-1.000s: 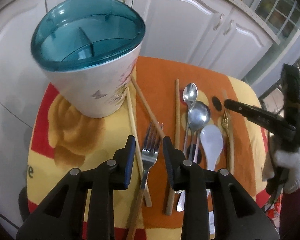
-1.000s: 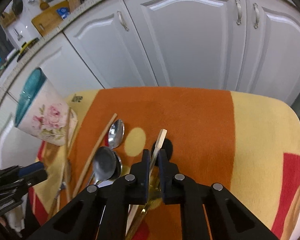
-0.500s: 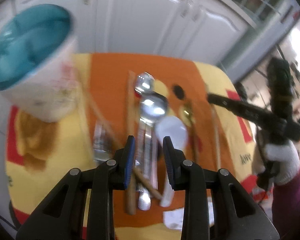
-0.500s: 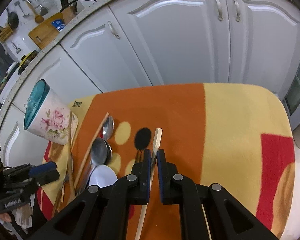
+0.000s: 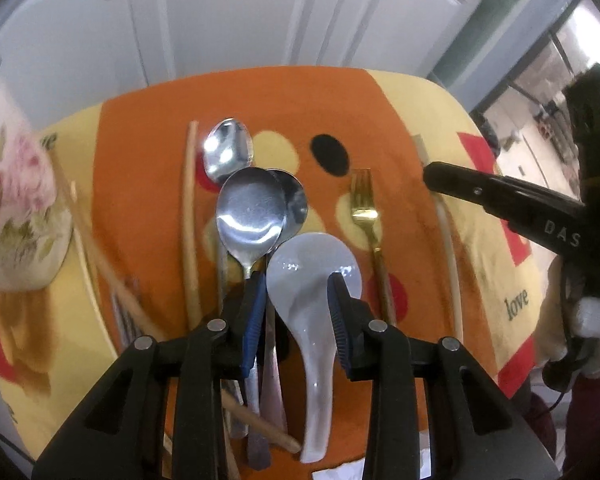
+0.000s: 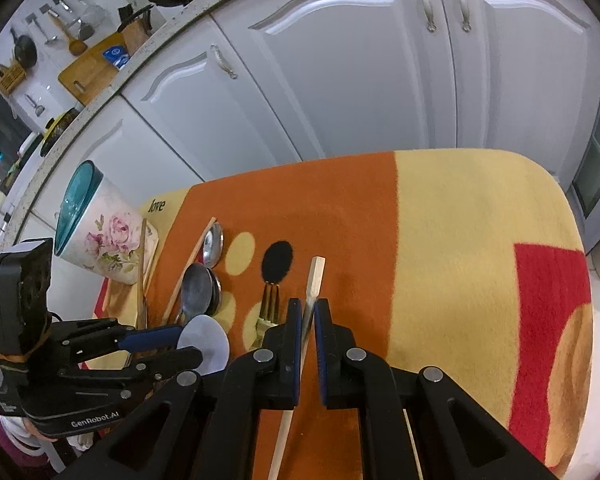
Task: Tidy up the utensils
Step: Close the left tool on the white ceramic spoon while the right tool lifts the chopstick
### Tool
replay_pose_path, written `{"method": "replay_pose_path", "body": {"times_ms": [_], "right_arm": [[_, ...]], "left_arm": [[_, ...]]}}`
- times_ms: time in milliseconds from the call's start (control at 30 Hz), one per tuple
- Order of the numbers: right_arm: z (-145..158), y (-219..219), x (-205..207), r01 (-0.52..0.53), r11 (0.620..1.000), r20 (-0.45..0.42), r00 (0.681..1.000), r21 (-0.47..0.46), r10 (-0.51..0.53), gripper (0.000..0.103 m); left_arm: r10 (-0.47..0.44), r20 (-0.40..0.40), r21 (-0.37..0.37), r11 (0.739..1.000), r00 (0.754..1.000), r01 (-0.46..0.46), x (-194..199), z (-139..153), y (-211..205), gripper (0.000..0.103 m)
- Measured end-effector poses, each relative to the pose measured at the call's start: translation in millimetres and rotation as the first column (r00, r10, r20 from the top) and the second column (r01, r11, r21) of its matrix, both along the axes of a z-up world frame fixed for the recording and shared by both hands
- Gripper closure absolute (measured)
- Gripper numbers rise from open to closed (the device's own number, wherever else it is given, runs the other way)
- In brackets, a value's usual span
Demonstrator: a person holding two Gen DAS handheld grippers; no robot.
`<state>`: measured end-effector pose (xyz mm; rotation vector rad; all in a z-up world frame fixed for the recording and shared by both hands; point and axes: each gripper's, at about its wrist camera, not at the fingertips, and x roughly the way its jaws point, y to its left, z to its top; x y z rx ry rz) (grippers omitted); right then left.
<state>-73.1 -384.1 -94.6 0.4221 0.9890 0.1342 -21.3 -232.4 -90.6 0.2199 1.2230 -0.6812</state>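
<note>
My left gripper [image 5: 298,290] is open, its jaws on either side of a white ceramic spoon [image 5: 314,280] lying on the orange and yellow cloth [image 5: 332,104]. Steel spoons [image 5: 250,210], wooden chopsticks [image 5: 191,220] and a gold fork [image 5: 366,216] lie beside it. My right gripper [image 6: 308,312] is shut on a pale chopstick [image 6: 315,276], whose tip points away over the cloth. The floral holder with a teal rim [image 6: 100,232] stands at the far left; in the left wrist view only its side [image 5: 16,208] shows.
White cabinet doors [image 6: 340,80] stand behind the table. The cloth's right half [image 6: 480,260] is bare. A steel fork [image 5: 126,320] lies under crossed chopsticks at the left. The left gripper also shows in the right wrist view [image 6: 172,344].
My left gripper has swung right, from above the steel fork to around the white spoon, leaving the holder at the frame edge. My right gripper has lifted back with the chopstick.
</note>
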Motion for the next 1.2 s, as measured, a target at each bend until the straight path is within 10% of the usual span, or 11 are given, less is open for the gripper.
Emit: {"method": "replay_pose_path", "body": {"times_ms": [633, 1200], "right_arm": [[-9.9, -4.1, -3.0, -0.009, 0.999, -0.014, 1.0, 0.032, 0.01, 0.097], [55.9, 23.3, -14.2, -0.08, 0.995, 0.113, 0.99, -0.057, 0.086, 0.098]], "left_arm": [[-0.169, 0.011, 0.013, 0.986, 0.986, 0.169, -8.7, -6.2, -40.6, 0.094], [0.02, 0.046, -0.193, 0.981, 0.999, -0.011, -7.8, 51.5, 35.5, 0.103]]}}
